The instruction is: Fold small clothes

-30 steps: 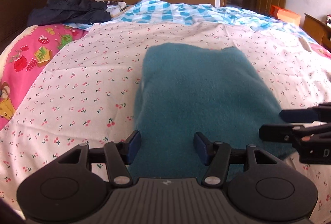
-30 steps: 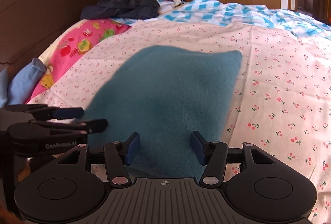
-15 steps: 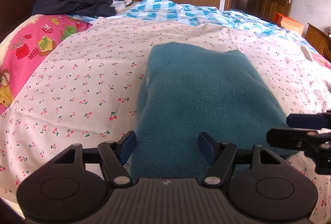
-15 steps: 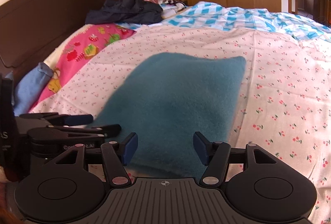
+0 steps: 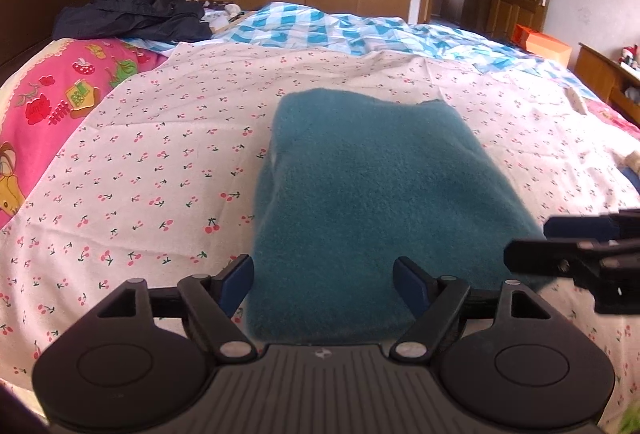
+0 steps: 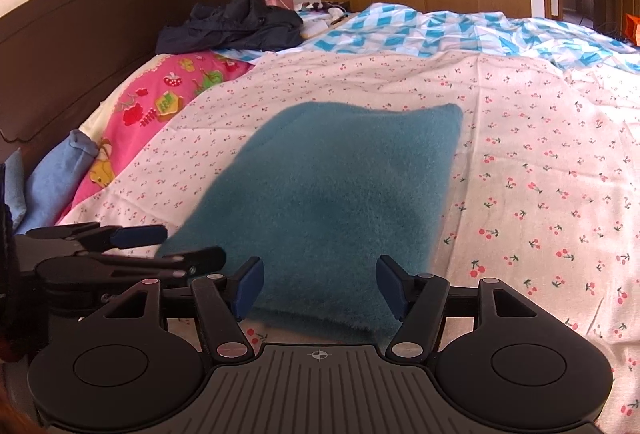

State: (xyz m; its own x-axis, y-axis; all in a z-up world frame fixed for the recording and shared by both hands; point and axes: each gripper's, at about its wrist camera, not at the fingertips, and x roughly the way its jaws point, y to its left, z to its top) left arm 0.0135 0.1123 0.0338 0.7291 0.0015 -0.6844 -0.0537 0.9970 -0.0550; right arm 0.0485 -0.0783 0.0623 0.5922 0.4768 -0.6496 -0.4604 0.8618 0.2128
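Observation:
A folded teal fleece garment (image 5: 372,185) (image 6: 332,193) lies flat on the cherry-print sheet (image 5: 152,161) of the bed. My left gripper (image 5: 323,282) hovers over its near left part, jaws opening, pads clear of the cloth. My right gripper (image 6: 319,286) hangs over the near right edge, jaws also opening, nothing pinched between its blue pads. The right gripper's fingers (image 5: 576,246) show at the right edge of the left wrist view. The left gripper's fingers (image 6: 140,238) show at the left of the right wrist view.
A pink cartoon pillow (image 5: 48,105) and a dark jacket (image 5: 132,13) lie toward the dark headboard (image 6: 100,25). A blue checked quilt (image 5: 340,29) covers the far side. A light blue cloth (image 6: 52,181) sits at the left. Wooden wardrobes and a door stand behind.
Both grippers' jaws have widened, the left more than the right. Both views have tipped back slightly, showing more of the room. The teal garment has stayed in place.

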